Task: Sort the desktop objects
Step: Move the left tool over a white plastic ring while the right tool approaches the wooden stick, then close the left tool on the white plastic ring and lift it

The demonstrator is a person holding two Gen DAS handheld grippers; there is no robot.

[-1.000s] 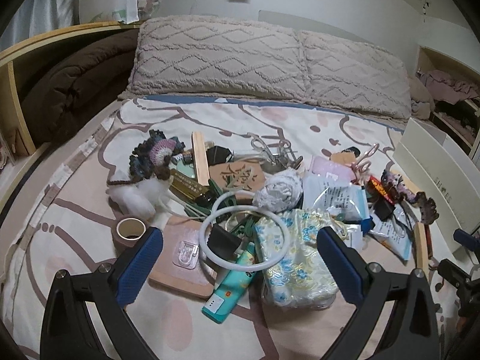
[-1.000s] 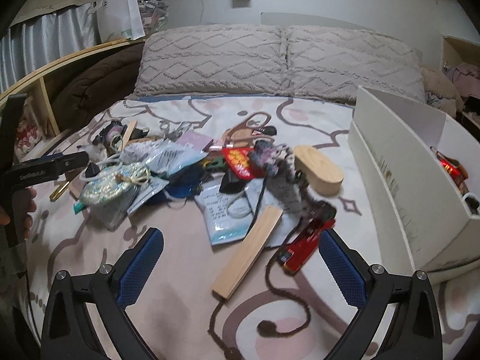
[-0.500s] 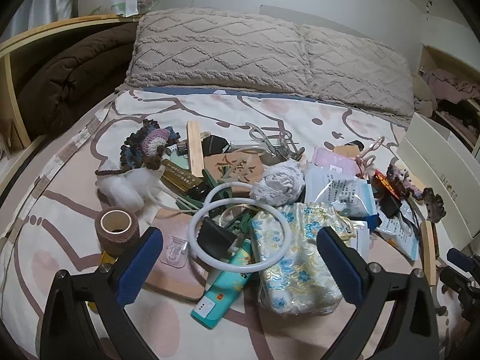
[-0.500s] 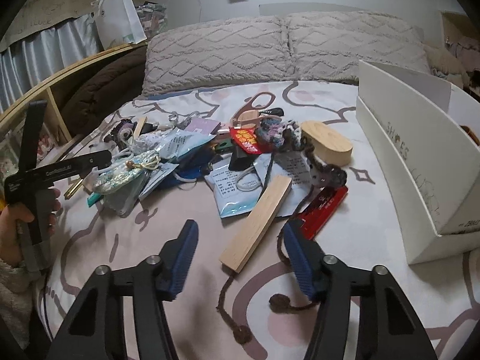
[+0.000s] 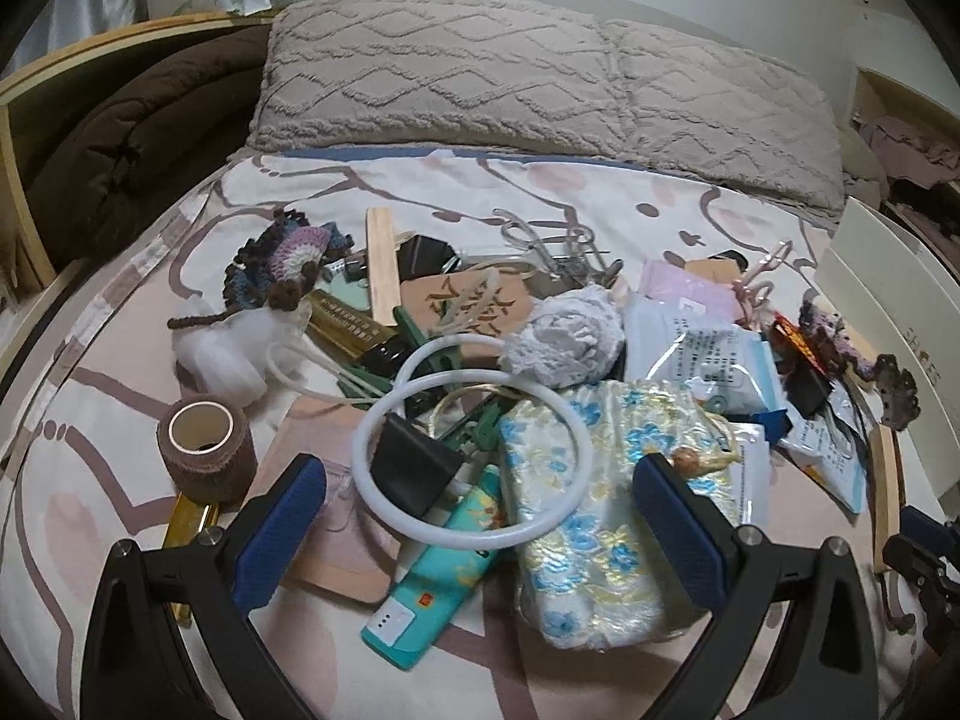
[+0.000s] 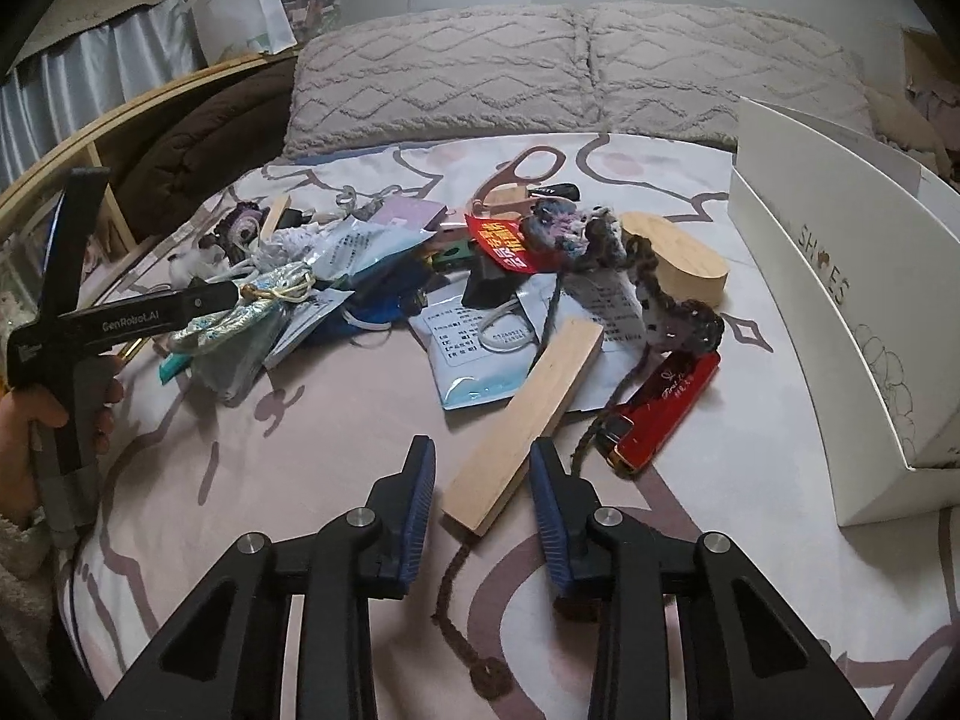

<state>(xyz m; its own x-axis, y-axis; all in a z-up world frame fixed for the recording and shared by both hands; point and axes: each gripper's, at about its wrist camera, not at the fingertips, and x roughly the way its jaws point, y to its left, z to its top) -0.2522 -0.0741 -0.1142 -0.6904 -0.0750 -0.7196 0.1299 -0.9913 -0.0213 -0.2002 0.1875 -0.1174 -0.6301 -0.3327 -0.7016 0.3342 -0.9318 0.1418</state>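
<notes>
Desktop objects lay heaped mid-bed on the patterned sheet (image 6: 336, 468). The right gripper (image 6: 483, 480) had just been narrowing around the near end of a wooden slat (image 6: 525, 414), pads not yet pressing it. A brown crochet cord (image 6: 600, 420) and red case (image 6: 666, 414) crowded its right side, toward the white box (image 6: 840, 360) at the bed's right edge. The left gripper (image 5: 480, 516) stood wide above a white ring (image 5: 468, 462), teal tube (image 5: 444, 570) and floral pouch (image 5: 606, 516).

Wooden strip (image 6: 523, 420): pale, flat, lying diagonally on the bedspread, far end apparently resting on a printed packet (image 6: 474, 354); red lighter (image 6: 666, 414) beside.
</notes>
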